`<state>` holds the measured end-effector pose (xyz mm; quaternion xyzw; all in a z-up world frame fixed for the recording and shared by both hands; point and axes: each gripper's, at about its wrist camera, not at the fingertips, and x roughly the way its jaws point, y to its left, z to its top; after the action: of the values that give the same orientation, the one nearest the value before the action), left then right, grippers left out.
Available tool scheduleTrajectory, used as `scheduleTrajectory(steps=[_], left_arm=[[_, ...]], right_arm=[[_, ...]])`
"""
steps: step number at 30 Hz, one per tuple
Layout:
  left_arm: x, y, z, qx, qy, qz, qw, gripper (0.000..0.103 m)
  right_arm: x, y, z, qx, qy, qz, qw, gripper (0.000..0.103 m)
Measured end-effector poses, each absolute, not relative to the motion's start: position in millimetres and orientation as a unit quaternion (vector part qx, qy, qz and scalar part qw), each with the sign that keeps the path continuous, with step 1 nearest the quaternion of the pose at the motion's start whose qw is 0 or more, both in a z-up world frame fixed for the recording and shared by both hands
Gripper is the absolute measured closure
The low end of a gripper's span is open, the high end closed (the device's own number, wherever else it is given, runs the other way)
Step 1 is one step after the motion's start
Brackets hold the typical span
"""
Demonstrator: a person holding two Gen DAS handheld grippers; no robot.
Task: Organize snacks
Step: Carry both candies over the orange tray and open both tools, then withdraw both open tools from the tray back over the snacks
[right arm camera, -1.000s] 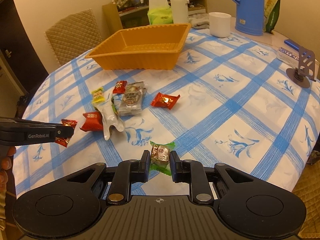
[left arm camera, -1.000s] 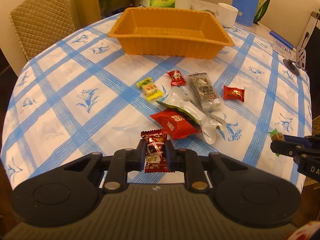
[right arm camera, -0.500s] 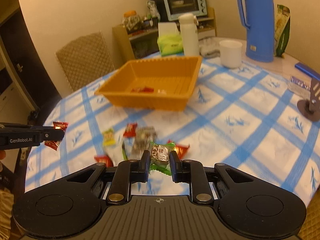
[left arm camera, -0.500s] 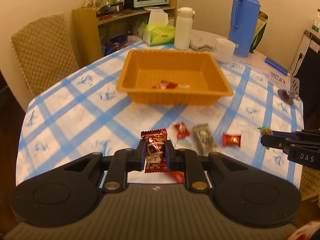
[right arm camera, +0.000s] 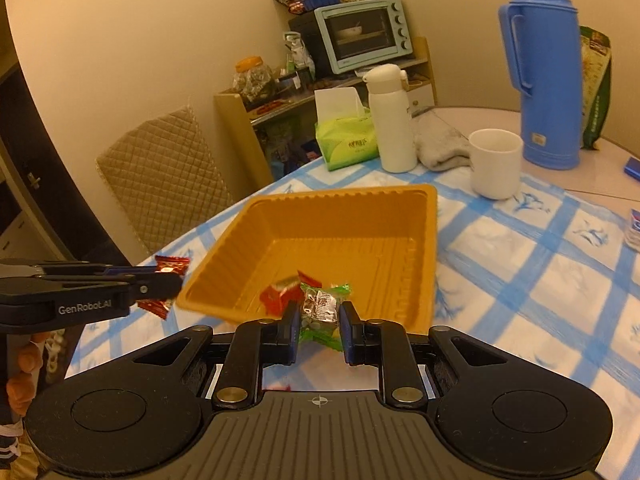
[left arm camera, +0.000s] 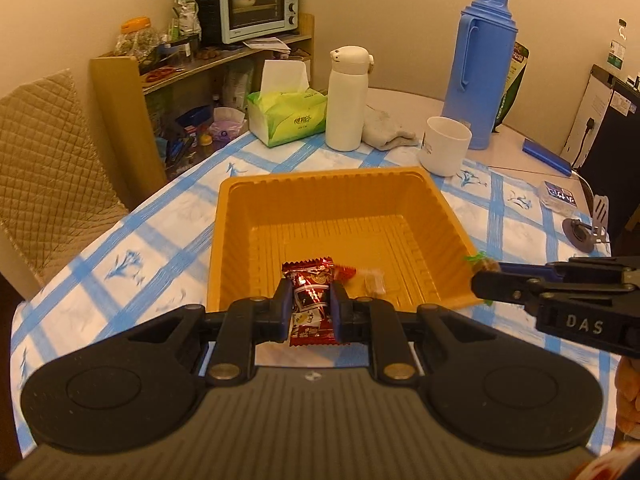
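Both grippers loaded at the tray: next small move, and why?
Probably ease the left gripper forward over the orange tray, then open. It grips the dark red snack just short of the near rim; the right gripper holds the green-wrapped candy similarly close.

Left gripper (left arm camera: 310,306) level, pointing forward, jaws clamped on a red candy (left arm camera: 311,300). Right gripper (right arm camera: 319,326) level beside it, jaws narrowed on a green candy (right arm camera: 320,308). Each shows side-on at the other's frame edge. Bare fingers (right arm camera: 24,376) wrap the left handle.
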<state>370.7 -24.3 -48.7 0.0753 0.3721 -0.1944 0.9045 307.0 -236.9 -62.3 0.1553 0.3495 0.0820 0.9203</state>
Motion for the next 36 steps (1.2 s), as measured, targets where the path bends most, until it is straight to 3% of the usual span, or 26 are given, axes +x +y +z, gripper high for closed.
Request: scheduleTrajectory(steps=[15,36], left_arm=[[468,-51,-83,0.097,0.396,-0.202,0.891,0.086],[495,-49,-94,0.092,0.403,-0.205,0.887,0.08]], right_arm=[[393,-241,-88,0.135,0.36,0.058,0.922,0.082],[406,-241,-92,0.144,0.363,0.05,0.919,0.082]])
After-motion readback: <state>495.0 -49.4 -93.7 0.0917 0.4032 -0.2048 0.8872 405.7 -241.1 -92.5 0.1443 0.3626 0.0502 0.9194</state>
